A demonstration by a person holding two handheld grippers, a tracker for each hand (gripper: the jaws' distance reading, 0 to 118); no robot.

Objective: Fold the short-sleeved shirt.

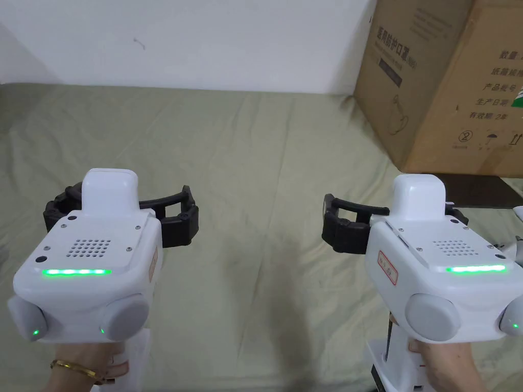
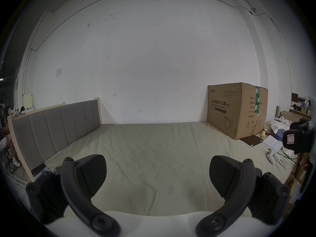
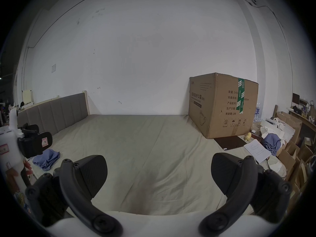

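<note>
A bed covered by a creased olive-green sheet [image 1: 265, 204] is seen across the head view, backed by a white wall [image 1: 204, 41] along the top of the frame. A grey padded headboard [image 2: 56, 124] is seen at the left of the left gripper view.

A large cardboard box [image 1: 439, 87] is stood on the sheet at the upper right of the head view, taped shut; its contents cannot be told. Beside it, at the right edge of the right gripper view, a sheet of paper [image 3: 257, 150] and a blue cloth heap [image 3: 272, 142] are seen among open cartons [image 3: 289, 155].

A crumpled blue garment [image 3: 46, 158], possibly the shirt, is seen at the lower left of the right gripper view, at the sheet's edge; its sleeves cannot be made out.

The left gripper [image 1: 122, 212] is held at the lower left of the head view, the right gripper [image 1: 396, 222] at the lower right. Both are kept above the sheet with jaws spread wide and nothing between them.
</note>
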